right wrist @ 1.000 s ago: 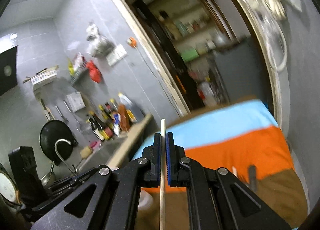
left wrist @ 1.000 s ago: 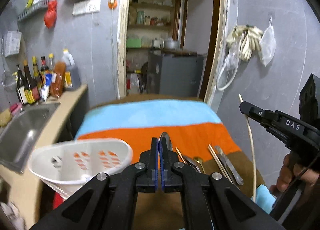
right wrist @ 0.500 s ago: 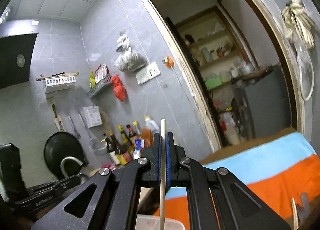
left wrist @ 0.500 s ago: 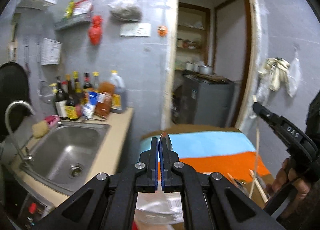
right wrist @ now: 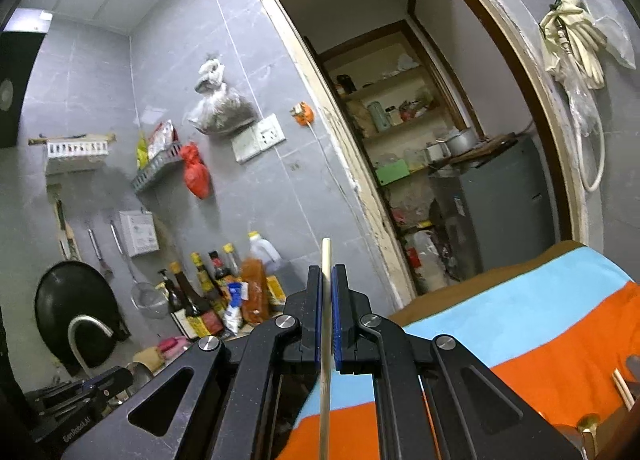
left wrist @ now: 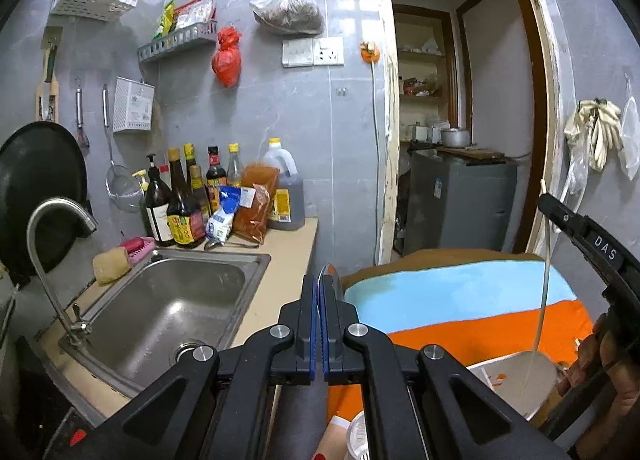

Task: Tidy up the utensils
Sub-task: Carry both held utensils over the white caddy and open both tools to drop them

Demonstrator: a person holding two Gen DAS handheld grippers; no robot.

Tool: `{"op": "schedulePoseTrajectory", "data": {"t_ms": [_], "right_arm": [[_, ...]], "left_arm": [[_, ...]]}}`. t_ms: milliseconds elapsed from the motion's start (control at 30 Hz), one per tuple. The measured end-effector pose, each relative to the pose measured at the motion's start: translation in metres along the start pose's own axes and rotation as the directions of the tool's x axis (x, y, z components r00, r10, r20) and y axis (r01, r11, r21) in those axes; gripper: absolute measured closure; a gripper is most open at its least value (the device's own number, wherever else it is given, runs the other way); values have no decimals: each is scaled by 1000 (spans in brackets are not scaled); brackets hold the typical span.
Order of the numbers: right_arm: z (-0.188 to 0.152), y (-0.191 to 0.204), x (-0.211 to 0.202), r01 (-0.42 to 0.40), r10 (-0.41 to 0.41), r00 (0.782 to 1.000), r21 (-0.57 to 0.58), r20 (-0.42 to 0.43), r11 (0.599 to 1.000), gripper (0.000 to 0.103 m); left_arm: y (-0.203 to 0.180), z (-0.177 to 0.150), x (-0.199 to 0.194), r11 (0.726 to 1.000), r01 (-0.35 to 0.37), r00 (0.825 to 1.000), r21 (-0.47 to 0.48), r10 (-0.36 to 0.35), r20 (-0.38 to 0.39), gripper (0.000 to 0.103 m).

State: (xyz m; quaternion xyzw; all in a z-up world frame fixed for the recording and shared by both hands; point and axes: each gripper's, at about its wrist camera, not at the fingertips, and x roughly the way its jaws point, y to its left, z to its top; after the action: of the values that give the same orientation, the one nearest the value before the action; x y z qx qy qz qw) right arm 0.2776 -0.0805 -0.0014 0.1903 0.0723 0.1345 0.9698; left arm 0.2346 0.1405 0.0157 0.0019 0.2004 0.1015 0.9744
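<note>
Item 1, left claw (left wrist: 320, 324): I hold it closed on a thin metal utensil (left wrist: 329, 274) whose rounded tip stands just above the blue pads; which kind of utensil I cannot tell. It points over the right edge of the worktop (left wrist: 276, 284) beside the sink (left wrist: 168, 308). Risk, as I judge it: the grip is narrow and edge-on, so a quick turn of my wrist could let the piece pivot or slide out and drop toward the sink or the worktop edge.

Item 2, white basket (left wrist: 516, 380): it sits low at the right of the left view, on the striped cloth (left wrist: 460, 292). Only part of its rim shows.

Item 3, right claw (right wrist: 327, 316): clamped on a single pale chopstick (right wrist: 326, 340), held upright, its lower end reaching down into the basket in the left view. Risk: the stick is long and gripped near its top, so it may catch the basket wall and tip the light basket, or swing out when I let go. More utensils (right wrist: 622, 384) lie at the right edge of the cloth.

Changes from a second ago: the left view then faced the cloth with the basket at lower left; it now faces the sink wall, basket at lower right. The chopstick then hung clear of the basket. Both grips are unchanged.
</note>
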Motion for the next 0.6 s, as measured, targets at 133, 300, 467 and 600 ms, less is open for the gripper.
{"op": "schedulePoseTrajectory", "data": {"t_ms": [133,300,467,600], "right_arm": [[-8,-4,2,10,-10,1000,-3,-11,1000,99],[-16,-7,-1,9,-9,1000,-20,-27,1000,99],[-21,-10,-6,-2,0,998,-31,-62,1000,99],[-21,-16,-10,-8,6,994,-21,-111,1000,87]], "left_arm": [[-8,-10,7,1000,11,1000,20,-10,-17,101],[-14,-19,11,999,26,999,30,-25,-40,100],[-20,-22,10,998,46,997,47,-43,-58,100],[-16,-20,8,995,95,992,3,-94,-81,100]]}}
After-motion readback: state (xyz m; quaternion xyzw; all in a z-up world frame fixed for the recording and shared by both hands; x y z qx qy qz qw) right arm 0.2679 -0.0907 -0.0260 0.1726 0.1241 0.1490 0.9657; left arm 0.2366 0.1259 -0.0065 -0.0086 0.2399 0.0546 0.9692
